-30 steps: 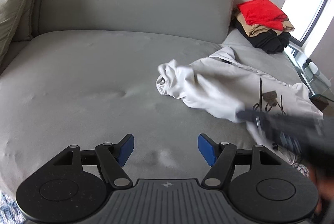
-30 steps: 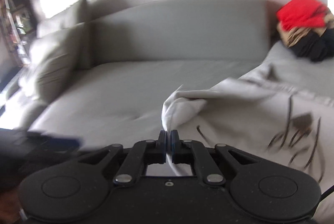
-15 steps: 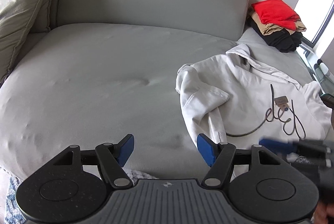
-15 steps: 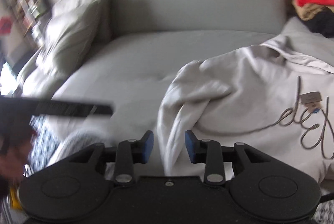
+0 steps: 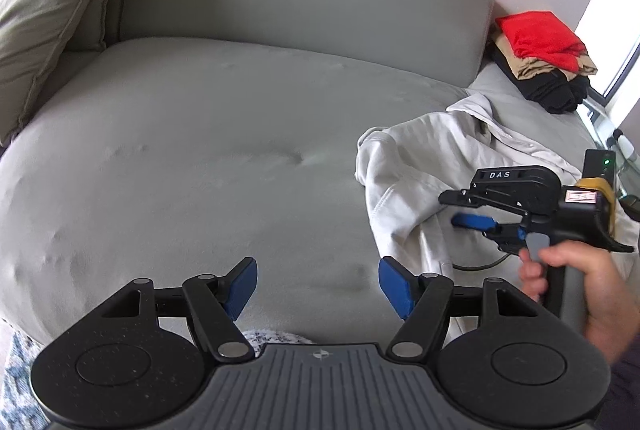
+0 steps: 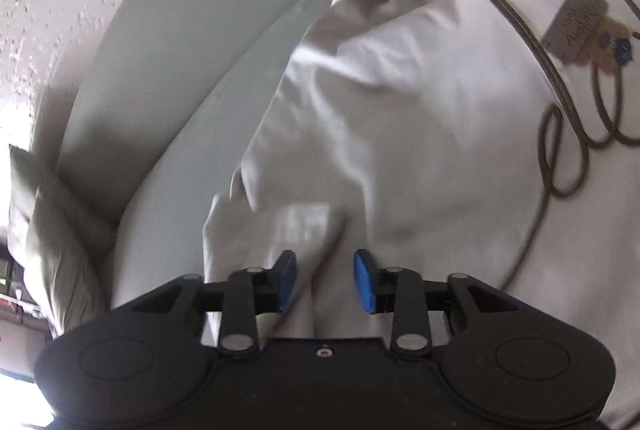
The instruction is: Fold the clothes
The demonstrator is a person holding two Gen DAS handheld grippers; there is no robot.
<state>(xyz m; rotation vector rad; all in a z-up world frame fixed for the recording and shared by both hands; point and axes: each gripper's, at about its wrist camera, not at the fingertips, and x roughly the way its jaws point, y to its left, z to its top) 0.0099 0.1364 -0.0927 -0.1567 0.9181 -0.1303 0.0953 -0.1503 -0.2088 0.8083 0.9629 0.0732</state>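
Our right gripper (image 6: 325, 280) has its jaws apart, straddling a crease of the white sweatshirt (image 6: 420, 117), which lies rumpled on the grey sofa (image 5: 200, 157). Our left gripper (image 5: 314, 288) hangs wide open over bare cushion. Folded clothes (image 5: 540, 57) are stacked at the sofa's far right corner

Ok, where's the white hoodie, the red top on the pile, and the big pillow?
white hoodie (image 6: 420, 133): right wrist view, on its plain front panel.
red top (image 5: 538, 37): left wrist view, middle of the folded top layer.
pillow (image 5: 44, 17): left wrist view, on its front face.
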